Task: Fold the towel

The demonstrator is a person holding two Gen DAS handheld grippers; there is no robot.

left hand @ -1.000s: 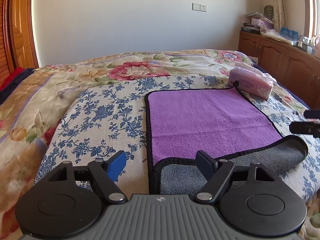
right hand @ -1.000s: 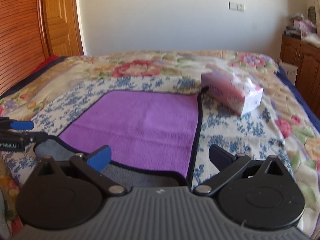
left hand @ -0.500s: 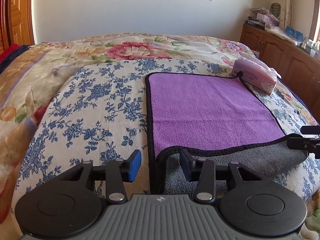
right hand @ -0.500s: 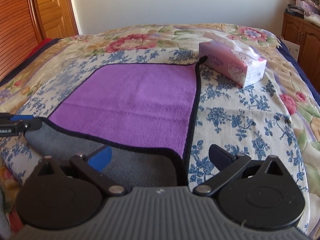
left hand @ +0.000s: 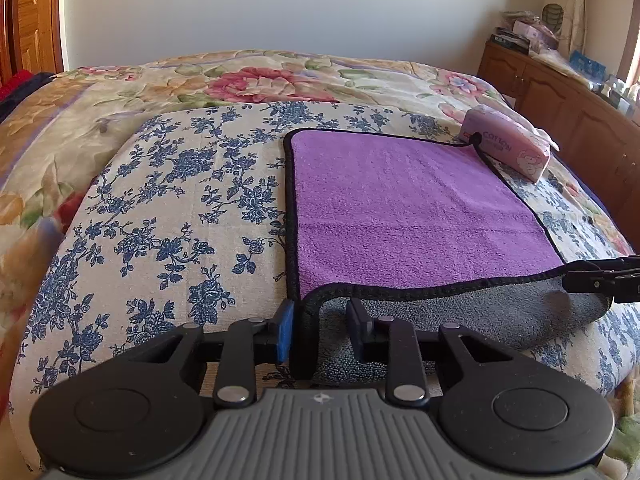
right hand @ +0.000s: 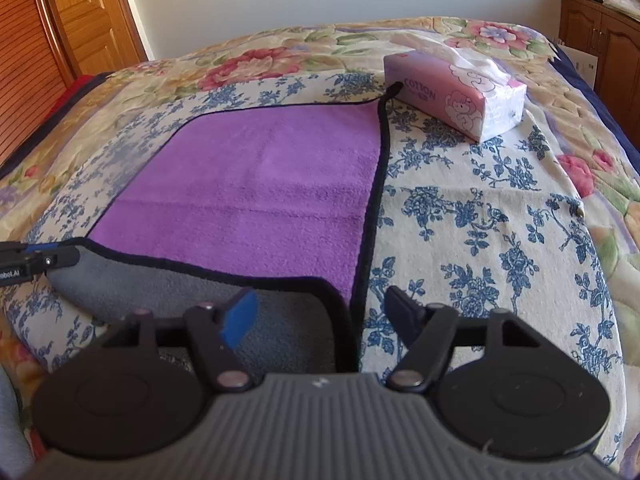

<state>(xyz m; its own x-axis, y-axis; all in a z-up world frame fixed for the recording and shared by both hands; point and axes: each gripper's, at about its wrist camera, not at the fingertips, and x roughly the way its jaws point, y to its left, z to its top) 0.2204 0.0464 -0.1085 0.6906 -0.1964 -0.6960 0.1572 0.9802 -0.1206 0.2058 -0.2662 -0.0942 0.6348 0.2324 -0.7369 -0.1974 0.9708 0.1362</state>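
The towel [left hand: 408, 208] is spread purple-side up on the bed [left hand: 160, 208], its near corners straddled by the left gripper [left hand: 319, 330] and right gripper [right hand: 320, 316], both parted, seemingly ready for pinching.

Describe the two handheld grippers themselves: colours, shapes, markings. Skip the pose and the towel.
Both match. The left gripper and right gripper each have a ribbed grey body bearing a small white logo, two round black discs at the sides, and black linkage arms with silver pivot pins. One finger pad is blue, the other dark navy. White lettering marks the left gripper's side in the right wrist view. No cables or sleeves show.
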